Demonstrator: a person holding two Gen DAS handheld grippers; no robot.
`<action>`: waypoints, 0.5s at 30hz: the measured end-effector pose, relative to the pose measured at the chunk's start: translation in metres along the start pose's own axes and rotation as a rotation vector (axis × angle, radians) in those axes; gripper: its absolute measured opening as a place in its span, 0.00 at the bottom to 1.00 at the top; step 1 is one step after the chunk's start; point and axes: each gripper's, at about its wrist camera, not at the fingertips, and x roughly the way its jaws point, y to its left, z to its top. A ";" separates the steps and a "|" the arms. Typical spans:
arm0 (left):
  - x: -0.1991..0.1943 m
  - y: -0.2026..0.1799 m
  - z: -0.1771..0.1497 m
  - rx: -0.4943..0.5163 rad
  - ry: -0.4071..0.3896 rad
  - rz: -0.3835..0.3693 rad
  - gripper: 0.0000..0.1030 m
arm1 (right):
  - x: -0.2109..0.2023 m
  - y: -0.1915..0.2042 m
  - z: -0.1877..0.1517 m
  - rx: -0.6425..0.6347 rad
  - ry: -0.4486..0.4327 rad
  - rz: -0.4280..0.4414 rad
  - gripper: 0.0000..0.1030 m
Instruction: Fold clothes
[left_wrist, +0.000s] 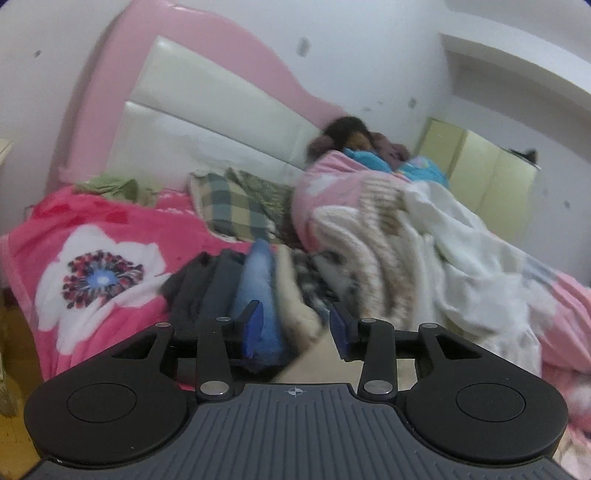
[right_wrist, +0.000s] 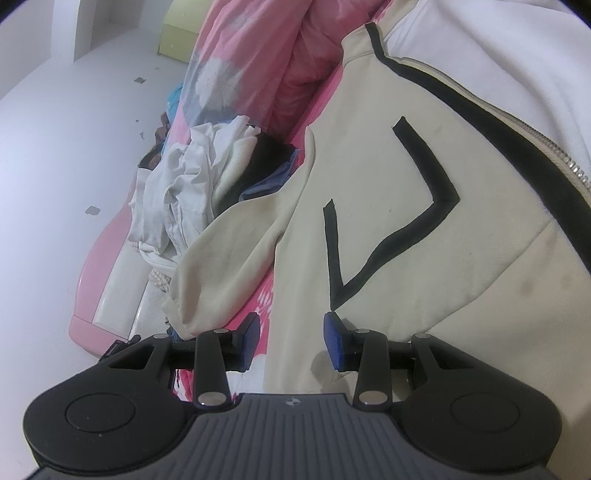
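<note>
Cream jacket (right_wrist: 424, 229) w/ black trim and a zip lies spread flat on the pink bed (right_wrist: 266, 295), its sleeve (right_wrist: 221, 266) bent out to the side; right tongs (right_wrist: 291, 341) hang just over its hem, pads apart, nothing between them. Left tongs (left_wrist: 297, 326) also released and empty, pointed at a heap of clothes (left_wrist: 266, 291) (blue, dark, cream) on the floral blanket (left_wrist: 96, 273). Checked pillow (left_wrist: 236, 206) and pink headboard (left_wrist: 147, 110) behind; view is blurry.

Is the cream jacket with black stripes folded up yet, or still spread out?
Spread out. The cream jacket with black stripes lies flat and open on the pink bedspread, its sleeve stretched sideways, zipper edge showing.
</note>
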 end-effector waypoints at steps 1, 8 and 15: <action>-0.004 -0.008 -0.002 0.017 0.015 -0.026 0.42 | 0.000 0.000 0.000 -0.001 -0.002 -0.002 0.39; -0.036 -0.109 -0.049 0.211 0.215 -0.326 0.51 | -0.012 0.006 -0.002 -0.024 -0.049 0.002 0.39; -0.060 -0.235 -0.133 0.485 0.379 -0.622 0.54 | -0.105 0.014 -0.012 -0.092 -0.225 -0.091 0.39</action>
